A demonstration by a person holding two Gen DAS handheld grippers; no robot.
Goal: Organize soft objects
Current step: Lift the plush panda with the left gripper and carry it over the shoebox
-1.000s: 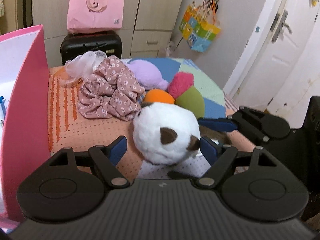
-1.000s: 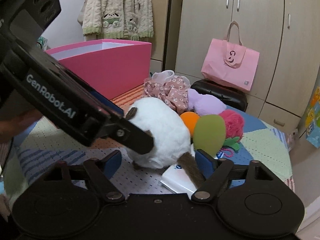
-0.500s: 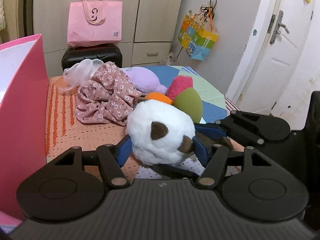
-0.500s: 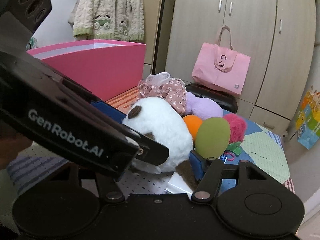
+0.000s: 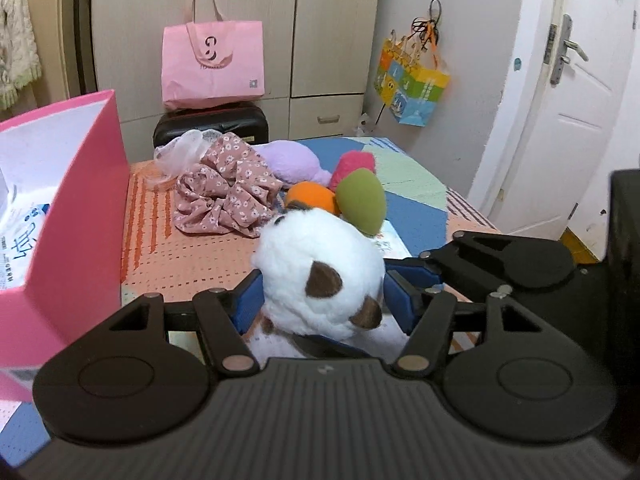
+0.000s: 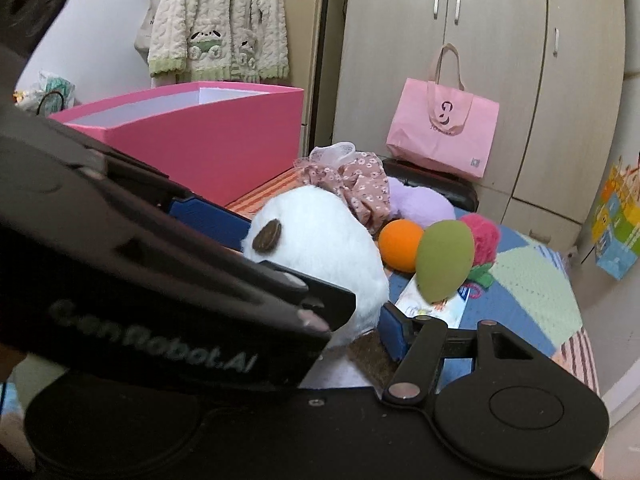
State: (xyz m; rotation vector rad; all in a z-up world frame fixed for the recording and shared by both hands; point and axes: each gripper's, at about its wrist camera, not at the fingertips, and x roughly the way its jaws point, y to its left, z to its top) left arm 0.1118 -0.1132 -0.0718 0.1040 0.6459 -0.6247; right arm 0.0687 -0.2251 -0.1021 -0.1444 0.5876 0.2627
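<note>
Here the white plush toy (image 5: 320,276) sits squeezed between the blue pads of the left gripper (image 5: 322,300), which clamp its sides just above the patchwork bedspread (image 5: 192,248). The right gripper (image 6: 360,320) grips the same toy from the other side, beside the pink box (image 5: 76,208).

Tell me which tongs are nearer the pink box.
Left. The left tongs grip the white plush toy beside the pink box. The right tongs grip the same toy from its far side, with the left tongs between them and the box.
</note>
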